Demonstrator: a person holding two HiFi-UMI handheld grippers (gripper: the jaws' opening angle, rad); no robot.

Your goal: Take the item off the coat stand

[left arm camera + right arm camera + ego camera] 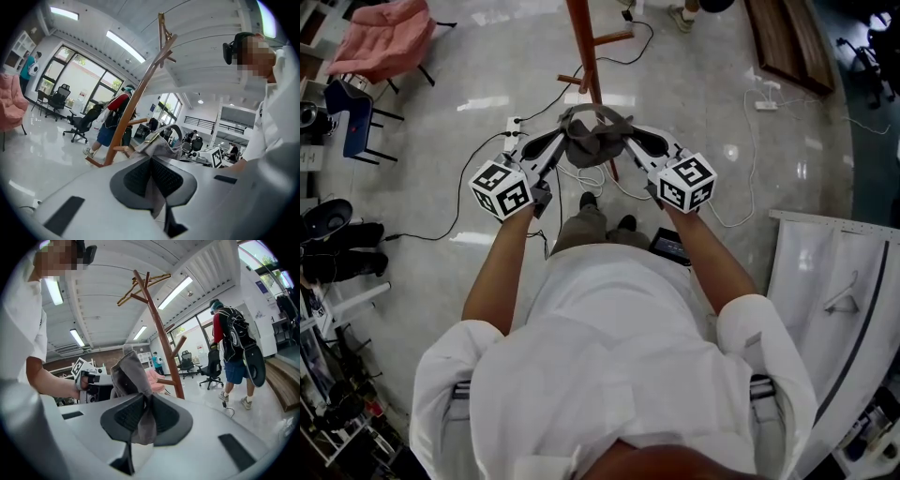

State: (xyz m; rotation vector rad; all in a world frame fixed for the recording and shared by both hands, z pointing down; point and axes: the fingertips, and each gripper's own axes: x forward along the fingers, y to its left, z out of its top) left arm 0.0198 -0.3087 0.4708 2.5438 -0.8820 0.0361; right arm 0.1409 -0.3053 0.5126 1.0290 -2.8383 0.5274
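The coat stand point(584, 47) rises just beyond us. The grey fabric item point(595, 139) hangs in the air between us and its pole, seemingly clear of the pegs. Our left hand-held gripper point(560, 141) is clamped tight on one edge, and the right hand-held gripper point(633, 141) pinches another fold. Both bites look thin, so we judge that a tug could slip the cloth free, or its strap loop could snag a lower peg.

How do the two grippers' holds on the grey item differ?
Left gripper pinches a thin edge of the grey item, jaws nearly together; right gripper clamps a thicker fold poking through its jaws. Left holds its left end, right its right end. Both are shut on it.
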